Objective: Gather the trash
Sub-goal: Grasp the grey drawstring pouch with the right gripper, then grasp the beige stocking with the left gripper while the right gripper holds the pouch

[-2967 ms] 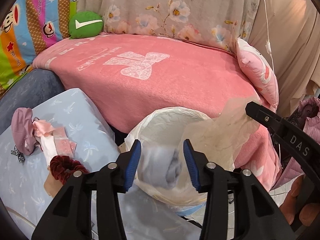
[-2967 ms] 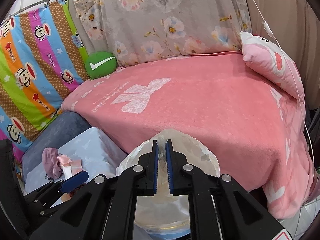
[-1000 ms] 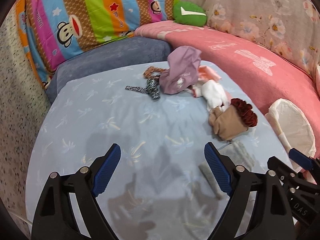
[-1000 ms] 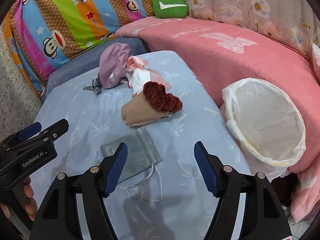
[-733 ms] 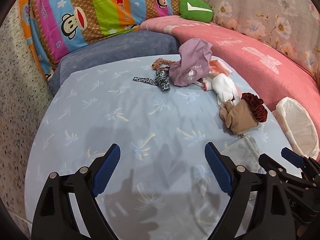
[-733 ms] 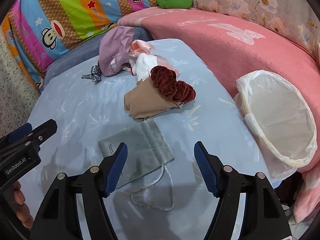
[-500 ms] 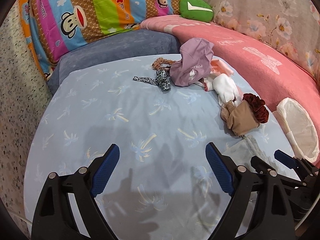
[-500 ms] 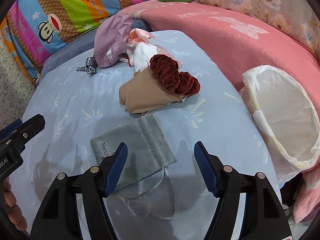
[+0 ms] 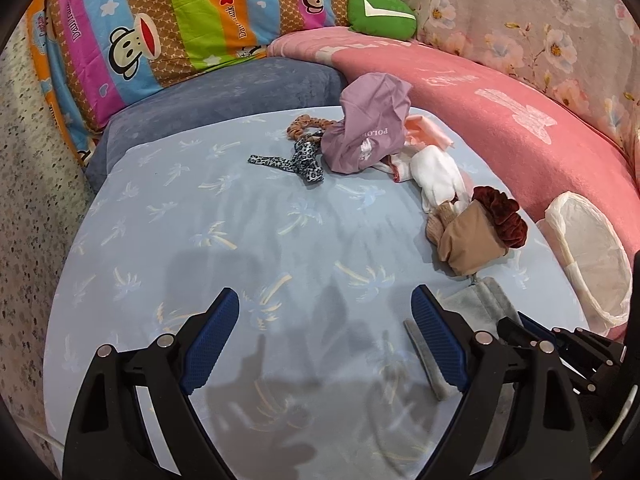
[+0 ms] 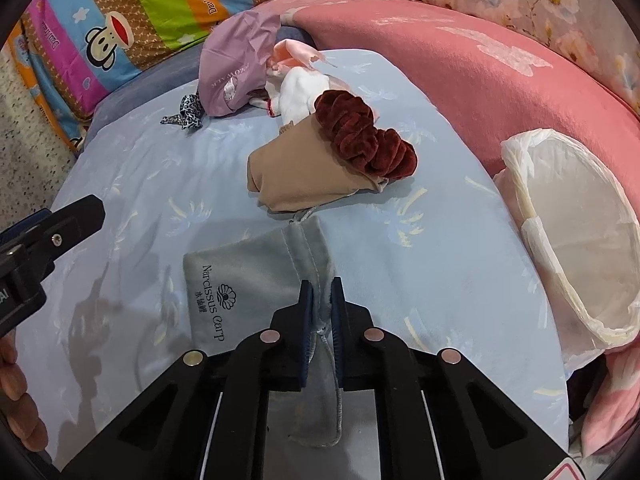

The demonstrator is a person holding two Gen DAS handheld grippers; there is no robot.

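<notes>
Right gripper (image 10: 321,300) angled steeply down, jaws pinched together on grey pouch (image 10: 256,276). Left gripper (image 9: 326,338) angled down, jaws spread wide, nothing between them

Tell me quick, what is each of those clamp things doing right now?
Left gripper: open, nothing between its fingers.
Right gripper: shut on the grey drawstring pouch lying on the blue sheet.

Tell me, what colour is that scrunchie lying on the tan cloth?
Dark red scrunchie, clearest in the right wrist view.
</notes>
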